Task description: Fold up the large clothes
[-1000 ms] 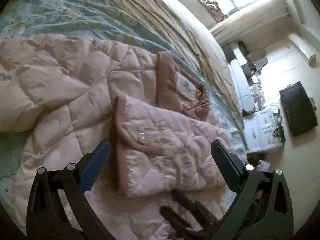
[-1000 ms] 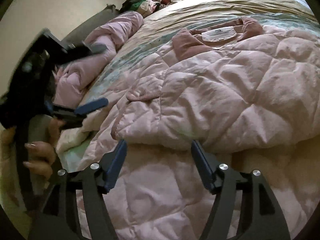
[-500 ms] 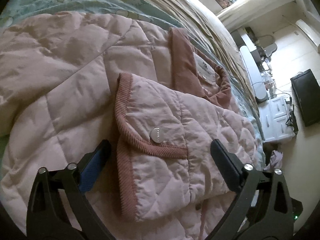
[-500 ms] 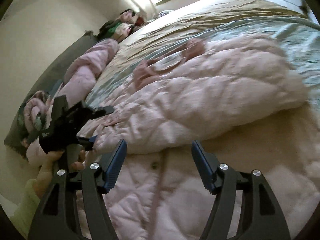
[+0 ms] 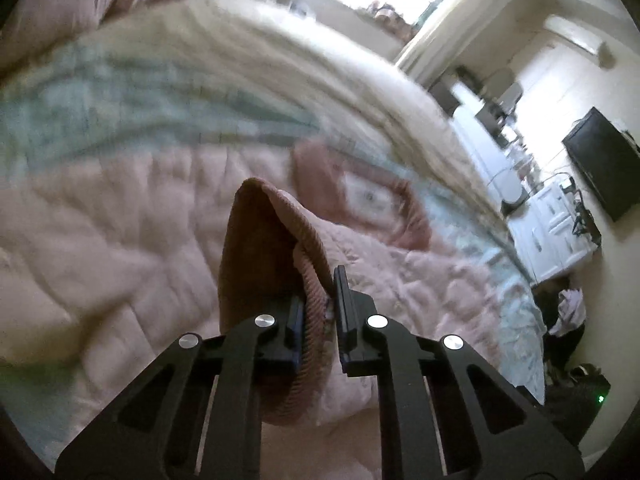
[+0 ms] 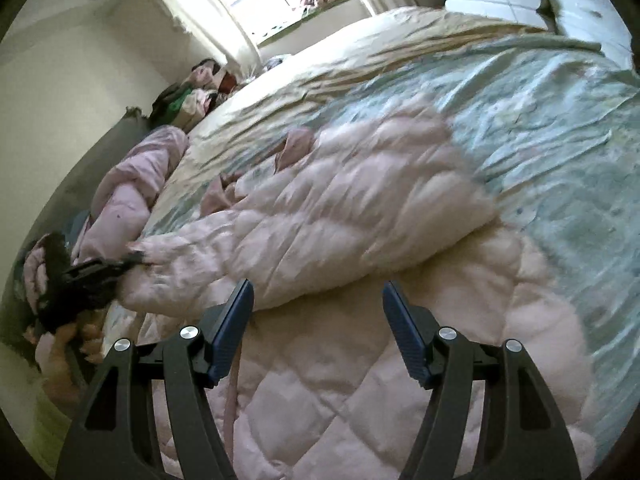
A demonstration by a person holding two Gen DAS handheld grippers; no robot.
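Observation:
A pale pink quilted jacket lies spread on the bed, its darker collar toward the far side. My left gripper has its jaws closing tight on the ribbed sleeve cuff, which stands lifted off the jacket body. In the right wrist view the same left gripper holds the sleeve end at the far left, with a hand below it. My right gripper stands open over the jacket, at the fold where the sleeve lies across the body. Nothing is between its fingers.
The bed carries a teal patterned sheet and a beige blanket. Rolled pink bedding and a clothes pile lie at the head end. A white cabinet and a black screen stand past the bed.
The left gripper went from wide open over the cuff to shut on it and lifted it. The right gripper swept sideways along the jacket, still open.

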